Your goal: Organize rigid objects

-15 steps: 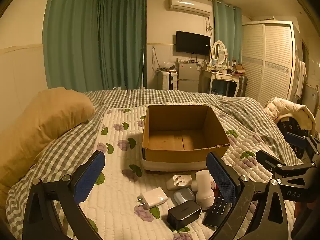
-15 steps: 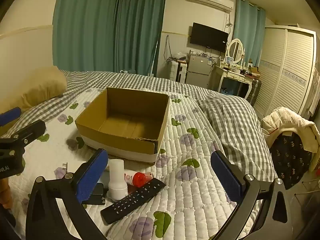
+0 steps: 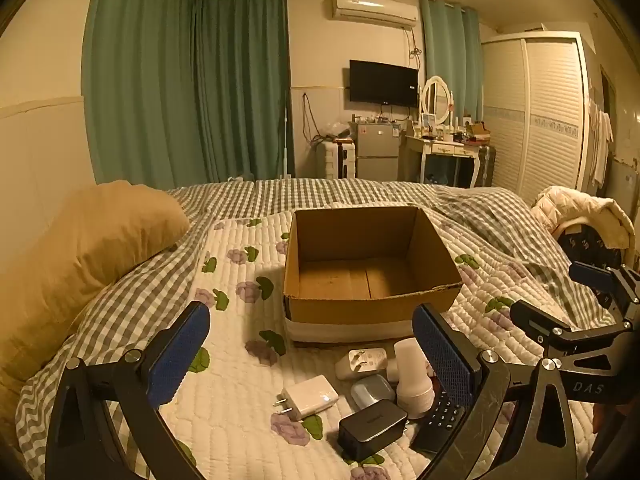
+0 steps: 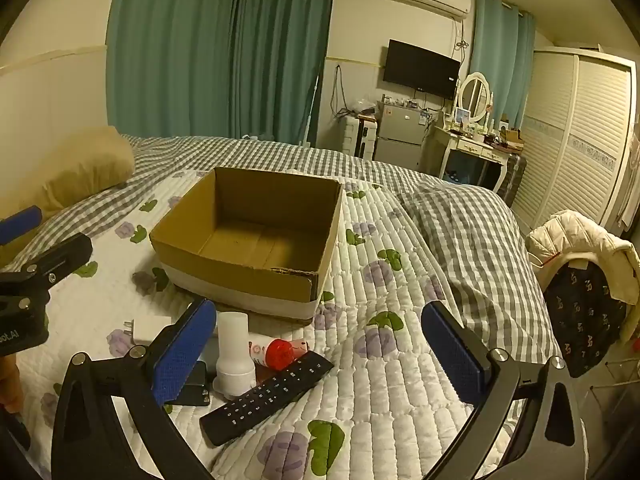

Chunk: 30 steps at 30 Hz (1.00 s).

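Note:
An empty cardboard box [image 3: 370, 308] [image 4: 224, 256] sits open on the quilted bed. In front of it lies a cluster: a white charger [image 3: 310, 396], a white plug adapter [image 3: 362, 362], a small grey case [image 3: 372, 390], a black box [image 3: 374, 424], a white cylinder bottle [image 3: 412, 376] [image 4: 234, 356], a red-capped bottle [image 4: 280, 352] and a black remote [image 4: 268, 396]. My left gripper [image 3: 312, 356] is open and empty above the cluster. My right gripper [image 4: 320, 352] is open and empty over the remote's right side.
A tan pillow [image 3: 92, 248] lies at the left of the bed. A chair draped with a white jacket [image 4: 580, 240] stands off the bed's right side. A dresser, small fridge and wardrobe line the far wall.
Both grippers have barely shifted; the views are nearly the same. No object has moved.

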Tool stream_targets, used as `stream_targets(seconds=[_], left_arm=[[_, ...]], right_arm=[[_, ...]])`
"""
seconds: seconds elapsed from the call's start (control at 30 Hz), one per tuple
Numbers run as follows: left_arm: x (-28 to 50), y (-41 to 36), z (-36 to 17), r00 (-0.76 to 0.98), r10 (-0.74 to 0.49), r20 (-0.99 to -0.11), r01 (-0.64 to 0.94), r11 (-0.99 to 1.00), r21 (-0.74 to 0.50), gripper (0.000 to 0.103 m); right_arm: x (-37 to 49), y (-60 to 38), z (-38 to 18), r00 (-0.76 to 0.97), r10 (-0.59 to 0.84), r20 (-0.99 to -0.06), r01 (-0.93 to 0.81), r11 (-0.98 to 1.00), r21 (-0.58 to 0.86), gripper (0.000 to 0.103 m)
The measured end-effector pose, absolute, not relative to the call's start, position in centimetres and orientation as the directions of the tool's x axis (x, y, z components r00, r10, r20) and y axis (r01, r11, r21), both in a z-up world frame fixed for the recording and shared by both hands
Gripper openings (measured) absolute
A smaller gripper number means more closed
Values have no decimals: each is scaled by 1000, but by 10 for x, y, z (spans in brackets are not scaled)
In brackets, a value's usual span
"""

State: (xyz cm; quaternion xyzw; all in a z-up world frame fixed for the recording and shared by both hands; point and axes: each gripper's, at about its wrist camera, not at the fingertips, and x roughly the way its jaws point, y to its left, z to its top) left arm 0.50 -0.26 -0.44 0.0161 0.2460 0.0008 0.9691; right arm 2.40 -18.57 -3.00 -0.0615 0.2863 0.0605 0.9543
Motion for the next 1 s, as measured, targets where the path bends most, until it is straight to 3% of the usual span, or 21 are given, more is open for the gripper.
stream_targets(seconds=[1.0], left_arm=[[3,-1,-11,872,17,-490,-6,1000,23,103]], right_arm=[[33,-173,-34,800,85,-594,-171,981,-90,103]])
